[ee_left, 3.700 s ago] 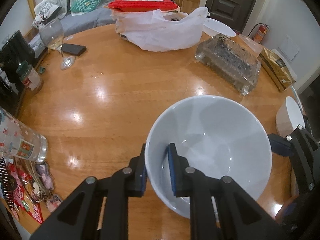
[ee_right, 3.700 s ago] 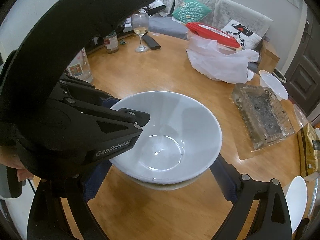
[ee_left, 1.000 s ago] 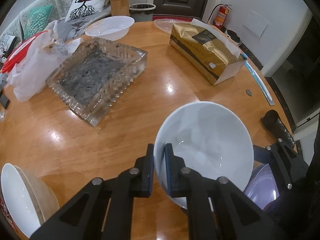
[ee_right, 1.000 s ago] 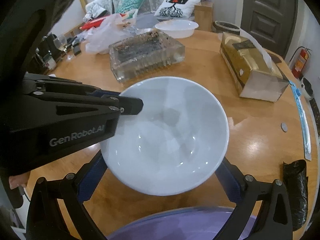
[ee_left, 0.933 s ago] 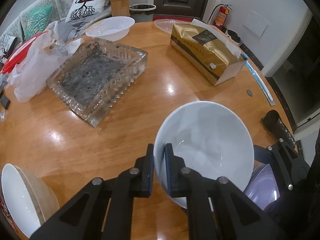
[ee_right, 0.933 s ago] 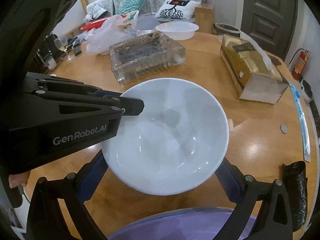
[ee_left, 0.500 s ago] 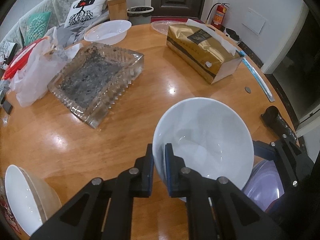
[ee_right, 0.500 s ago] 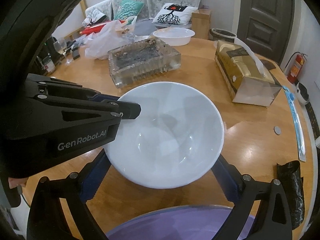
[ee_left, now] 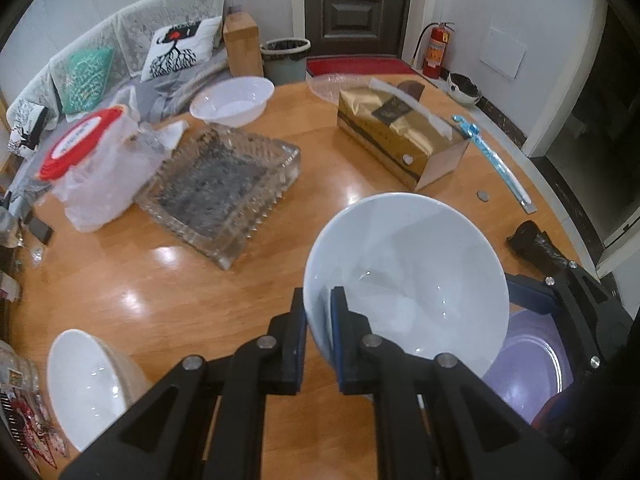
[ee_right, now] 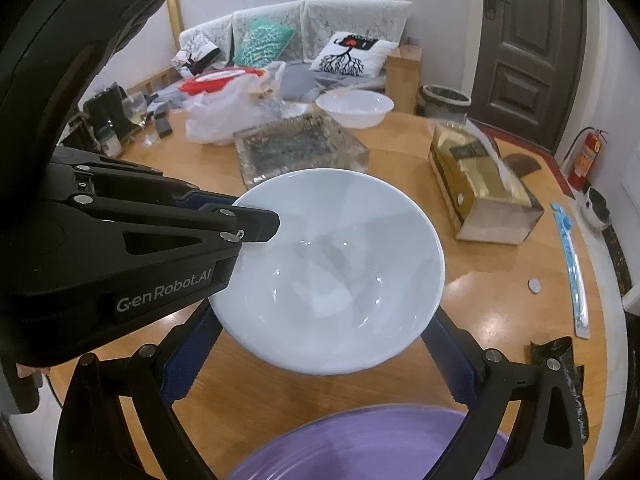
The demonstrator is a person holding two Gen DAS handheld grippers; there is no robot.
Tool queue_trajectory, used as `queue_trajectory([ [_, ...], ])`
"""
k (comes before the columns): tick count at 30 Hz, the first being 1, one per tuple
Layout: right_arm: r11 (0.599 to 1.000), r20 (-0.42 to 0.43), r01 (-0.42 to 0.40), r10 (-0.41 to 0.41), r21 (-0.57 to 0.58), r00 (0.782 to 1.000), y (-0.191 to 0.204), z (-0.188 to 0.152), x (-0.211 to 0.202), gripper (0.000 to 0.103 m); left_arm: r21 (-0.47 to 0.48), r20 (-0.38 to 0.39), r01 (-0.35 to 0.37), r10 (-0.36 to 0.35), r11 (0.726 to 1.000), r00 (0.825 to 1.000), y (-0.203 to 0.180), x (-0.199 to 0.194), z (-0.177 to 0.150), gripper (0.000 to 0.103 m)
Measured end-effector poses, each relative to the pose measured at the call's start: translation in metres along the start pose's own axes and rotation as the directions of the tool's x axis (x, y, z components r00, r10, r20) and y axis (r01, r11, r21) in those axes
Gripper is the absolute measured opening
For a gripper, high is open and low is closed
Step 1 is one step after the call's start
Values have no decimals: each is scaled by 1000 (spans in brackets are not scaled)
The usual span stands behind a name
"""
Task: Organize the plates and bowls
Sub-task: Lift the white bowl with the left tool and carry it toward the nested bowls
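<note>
1. Both views are evenly bright under indoor overhead light.
2. White glare spots sit on the glossy tabletop [ee_left: 132, 296], and small highlights glint inside the white bowl [ee_left: 408, 280].
3. Shadows under objects are soft and short.
4. Fisheye distortion bends the room's lines; black vignette fills the corners.
5. The fingers [ee_right: 248, 232] nearest the right wrist lens look slightly soft, and far background detail is mildly blurred.

A lived-in home's sitting-and-dining room: a round wooden worktop [ee_left: 120, 288] crowded with a gold tissue box [ee_left: 400, 140], a glass ashtray [ee_left: 224, 184] and a wine glass [ee_right: 138, 114]. Behind it stands a lace-draped sofa [ee_right: 320, 20] with printed cushions [ee_left: 176, 46]. A panelled door [ee_left: 356, 8], waste bin [ee_left: 285, 60] and fire extinguisher [ee_left: 436, 48] line the far wall.
</note>
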State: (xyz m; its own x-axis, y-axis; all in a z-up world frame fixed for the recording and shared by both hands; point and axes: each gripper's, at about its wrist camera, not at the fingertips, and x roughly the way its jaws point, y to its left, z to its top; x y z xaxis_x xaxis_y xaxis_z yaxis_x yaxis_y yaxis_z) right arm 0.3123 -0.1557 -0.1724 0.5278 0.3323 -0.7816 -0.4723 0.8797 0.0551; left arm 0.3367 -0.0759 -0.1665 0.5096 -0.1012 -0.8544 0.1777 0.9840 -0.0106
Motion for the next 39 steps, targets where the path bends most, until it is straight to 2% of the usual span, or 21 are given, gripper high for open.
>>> queue_trajectory([
  [17,996,91,2,6,-93,996,71,19,-56,96,-35,106,-55,58,998,993,39,-89,-25,9],
  [29,986,88,-38,53,-163,995,131,33,-50,96,-102,130,-86,99,991,987,97,-121,-57,9],
  [39,977,52,-90,102,-193,993,175,46,-24,96,-146,117,-109,127,983,985,146,-126,-74,9],
])
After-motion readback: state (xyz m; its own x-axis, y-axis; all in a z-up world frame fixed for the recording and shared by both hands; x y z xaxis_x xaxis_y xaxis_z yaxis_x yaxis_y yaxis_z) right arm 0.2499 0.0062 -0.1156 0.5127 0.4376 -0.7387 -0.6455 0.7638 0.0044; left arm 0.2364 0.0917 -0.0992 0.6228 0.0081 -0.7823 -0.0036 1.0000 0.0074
